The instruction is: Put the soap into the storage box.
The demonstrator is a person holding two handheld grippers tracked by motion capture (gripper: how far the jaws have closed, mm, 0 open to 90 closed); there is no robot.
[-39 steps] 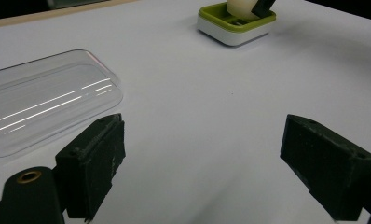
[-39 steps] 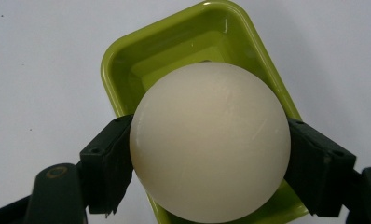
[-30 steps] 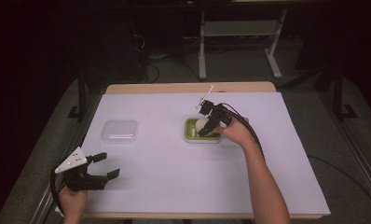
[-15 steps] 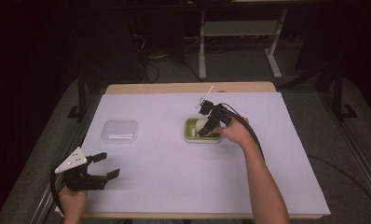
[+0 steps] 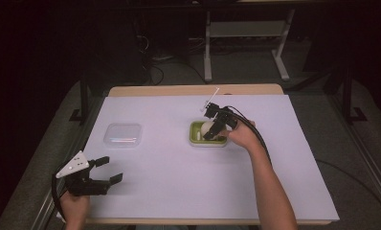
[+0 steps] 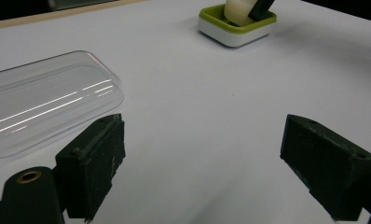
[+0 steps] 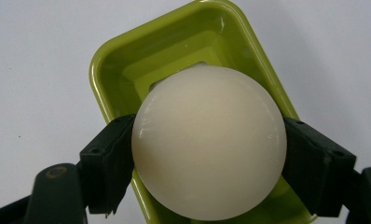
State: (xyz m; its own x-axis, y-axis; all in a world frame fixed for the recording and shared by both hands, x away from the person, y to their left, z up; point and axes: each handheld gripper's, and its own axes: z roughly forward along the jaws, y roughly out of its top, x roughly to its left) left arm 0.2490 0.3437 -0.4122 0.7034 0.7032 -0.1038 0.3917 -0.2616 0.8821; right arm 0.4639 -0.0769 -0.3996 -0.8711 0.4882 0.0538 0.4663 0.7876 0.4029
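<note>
Soap bar, cream and rounded, sits clamped in right gripper jaws over green soap dish, mid-table; nothing shifted over last second. Left gripper idles wide apart, near-left. Lift or placement pending, unclear which.

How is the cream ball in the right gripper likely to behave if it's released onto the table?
The ball looks smooth and round, so it would probably roll freely on the flat table. Its glossy surface suggests it may slip between the right gripper's pads. It appears rigid, showing no dent.
</note>
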